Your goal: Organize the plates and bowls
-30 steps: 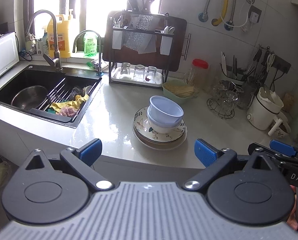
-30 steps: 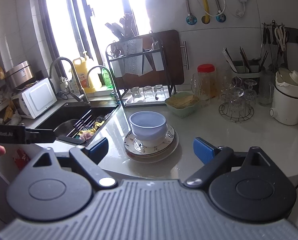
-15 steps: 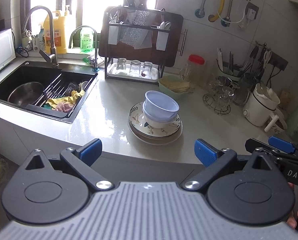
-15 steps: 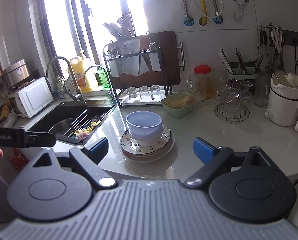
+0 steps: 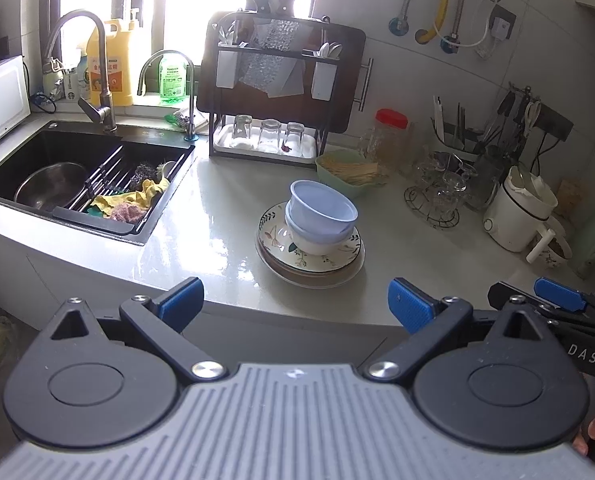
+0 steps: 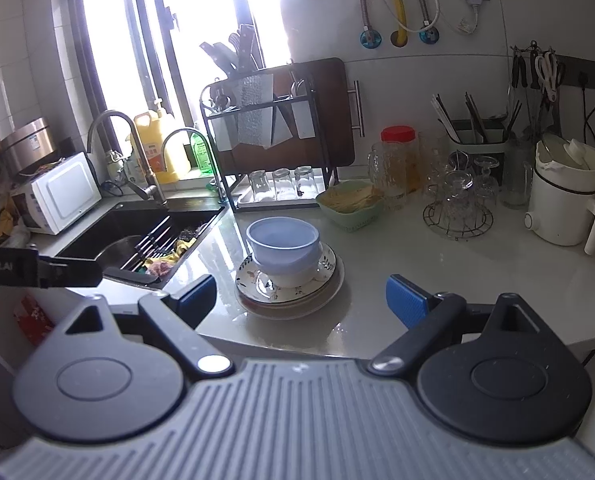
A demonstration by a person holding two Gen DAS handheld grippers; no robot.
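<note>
Bowls [image 5: 322, 216] and plates [image 5: 311, 254] are seen in the left wrist view as one pile on the pale countertop [image 5: 217, 232], right of the sink [image 5: 85, 180]: two blue bowls nested in a white one, resting on a floral plate over plainer plates. The left gripper [image 5: 295, 300] is held wide, gripping nothing, short of the counter edge. Such a pile fits both dishes already gathered and dishes waiting to be sorted, so no step can be fixed. Any grip would best be taken on a bowl rim, squarely, since the top bowl sits slightly tilted.

In the right wrist view the pile [image 6: 287, 264] lies ahead, between the spread fingers of the right gripper [image 6: 301, 300], which is likewise wide and unladen.
</note>
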